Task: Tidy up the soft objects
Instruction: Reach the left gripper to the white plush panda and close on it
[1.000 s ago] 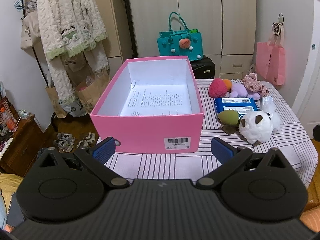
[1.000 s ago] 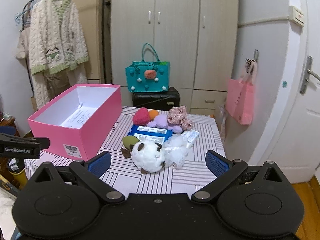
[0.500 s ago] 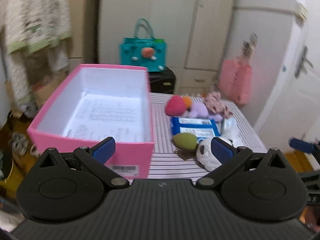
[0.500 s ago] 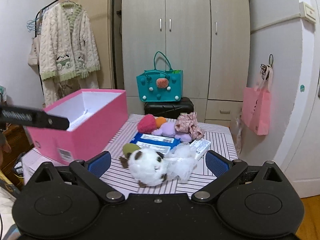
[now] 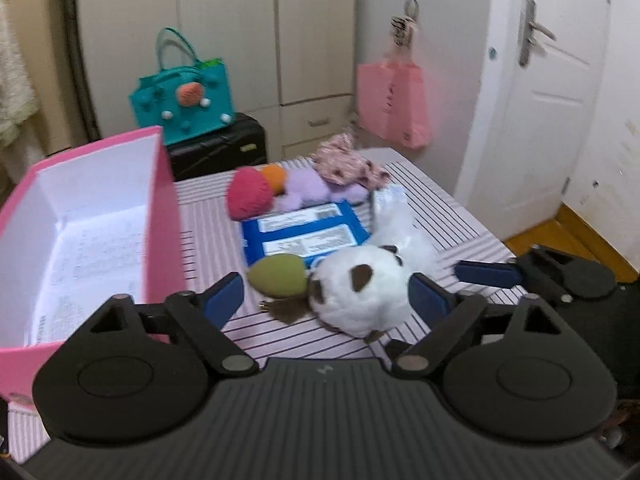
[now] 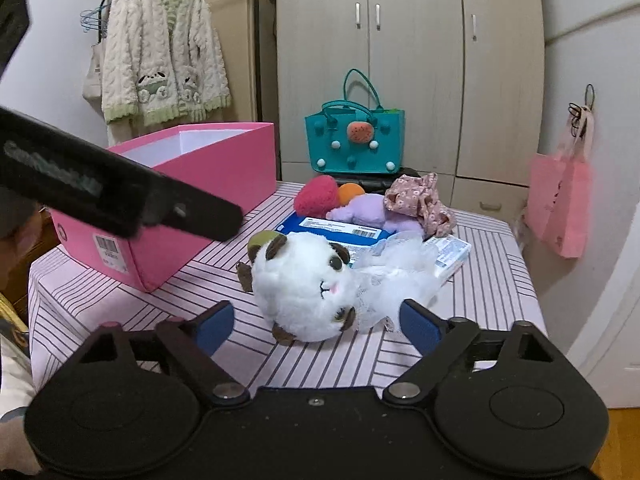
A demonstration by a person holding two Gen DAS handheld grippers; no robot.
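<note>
A small surface [image 6: 488, 292] covered in pink cloth with dark stripes carried a pile of soft things. Nearest the cameras lay a round white plush animal with brown ears [image 5: 360, 292] [image 6: 304, 288], on its side. Touching it on the side toward the box was an olive-green plush ball [image 5: 276, 274] [image 6: 262, 238]. Behind both lay a flat blue packet with white labels [image 5: 304, 234] [image 6: 340, 234]. A clump of white netting [image 5: 396, 228] [image 6: 400, 276] rested against the plush animal on the side away from the box. Further back sat a red fuzzy ball [image 5: 248, 194] [image 6: 316, 196], a small orange ball [image 5: 274, 174] [image 6: 350, 191], a lilac plush toy [image 5: 308, 188] [image 6: 368, 210] and a crumpled pink floral cloth [image 5: 348, 162] [image 6: 420, 204], all bunched together.

An open pink cardboard box with a white interior [image 5: 160, 216] [image 6: 224, 184] stood to the left of the pile, with only a printed sheet on its floor.

The left gripper [image 5: 326, 298] hovered over the near edge of the pile, its blue pads apart with the green ball and white plush animal showing between them, neither pressed. Its jaws had just been closing. The right gripper [image 6: 316, 326] [image 5: 486, 272] hung low in front of the white plush animal, pads apart and touching nothing. Its jaws had also just been closing.

Behind the surface stood a teal felt bag [image 6: 354, 142], beige wardrobes [image 6: 412, 60], and a hanging pink bag [image 6: 560, 208].
</note>
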